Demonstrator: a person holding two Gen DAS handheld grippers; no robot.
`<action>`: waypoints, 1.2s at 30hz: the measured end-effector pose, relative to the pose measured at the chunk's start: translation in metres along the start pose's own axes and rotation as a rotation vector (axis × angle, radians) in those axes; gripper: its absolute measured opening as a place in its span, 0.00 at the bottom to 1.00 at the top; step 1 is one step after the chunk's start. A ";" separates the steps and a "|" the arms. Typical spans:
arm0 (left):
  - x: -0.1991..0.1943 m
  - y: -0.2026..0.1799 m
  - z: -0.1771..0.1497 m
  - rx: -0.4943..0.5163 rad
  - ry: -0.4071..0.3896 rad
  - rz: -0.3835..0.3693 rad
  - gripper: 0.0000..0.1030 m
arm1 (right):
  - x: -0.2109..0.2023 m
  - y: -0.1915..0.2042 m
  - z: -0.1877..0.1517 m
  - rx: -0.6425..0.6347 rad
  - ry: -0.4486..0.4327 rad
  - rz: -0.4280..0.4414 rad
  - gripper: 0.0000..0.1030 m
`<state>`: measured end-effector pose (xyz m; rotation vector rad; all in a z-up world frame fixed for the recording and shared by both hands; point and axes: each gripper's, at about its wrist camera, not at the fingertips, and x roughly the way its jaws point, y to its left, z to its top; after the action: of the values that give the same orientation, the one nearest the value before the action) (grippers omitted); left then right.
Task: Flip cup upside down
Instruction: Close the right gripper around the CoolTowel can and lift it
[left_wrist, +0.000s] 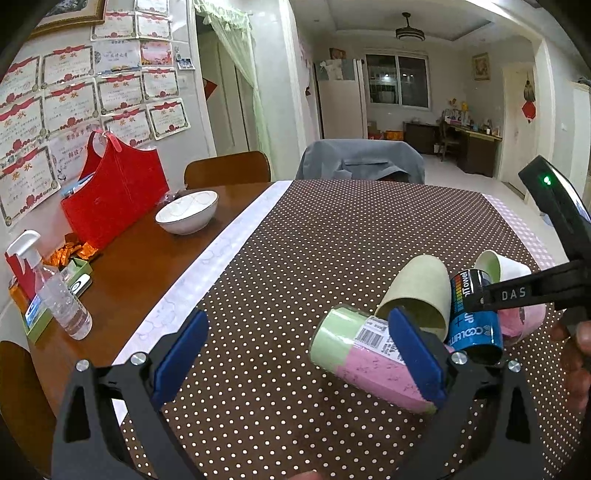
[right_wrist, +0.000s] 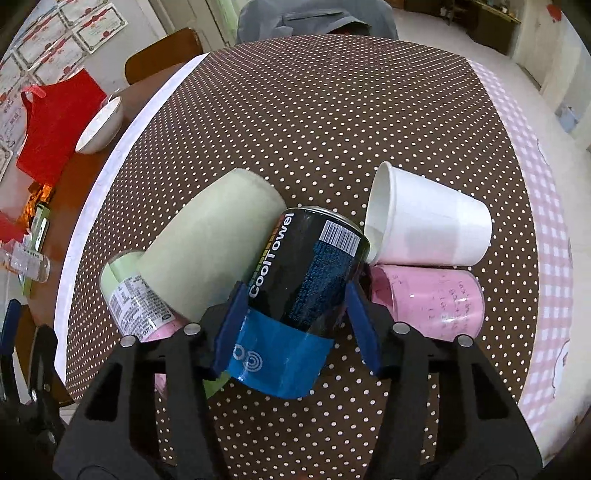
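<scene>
Right gripper (right_wrist: 291, 328): blue pads clamped on either side of the black-and-blue CoolTowel can (right_wrist: 303, 280), which lay tilted on the polka-dot tablecloth (right_wrist: 314, 110). Left gripper (left_wrist: 295, 354): jaws spread wide, holding nothing. White paper cup (right_wrist: 428, 225): on its side, rim touching the can, atop a pink cup (right_wrist: 428, 299). Green cup (right_wrist: 210, 240): against the can's other side.

Both my wrist views are evenly lit by indoor light from above; the window (left_wrist: 397, 79) is dark. Fisheye bending curves the worktop (left_wrist: 332, 240) edges, and black vignette fills the corners. Soft shadows sit under the cups; the glossy can (right_wrist: 314, 266) shows mild glare
</scene>
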<state>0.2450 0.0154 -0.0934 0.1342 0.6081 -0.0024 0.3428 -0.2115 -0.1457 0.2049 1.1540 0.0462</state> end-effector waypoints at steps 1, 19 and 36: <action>-0.001 0.000 0.000 -0.003 0.002 -0.001 0.93 | 0.001 0.000 0.000 -0.002 0.001 -0.005 0.53; -0.015 -0.012 -0.004 0.003 0.001 -0.026 0.93 | 0.028 0.019 0.021 -0.077 0.107 -0.060 0.64; -0.040 -0.007 -0.011 -0.005 -0.019 -0.006 0.93 | -0.010 -0.011 -0.002 -0.033 -0.007 0.165 0.47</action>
<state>0.2059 0.0079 -0.0803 0.1272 0.5898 -0.0077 0.3359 -0.2235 -0.1392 0.2706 1.1270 0.2095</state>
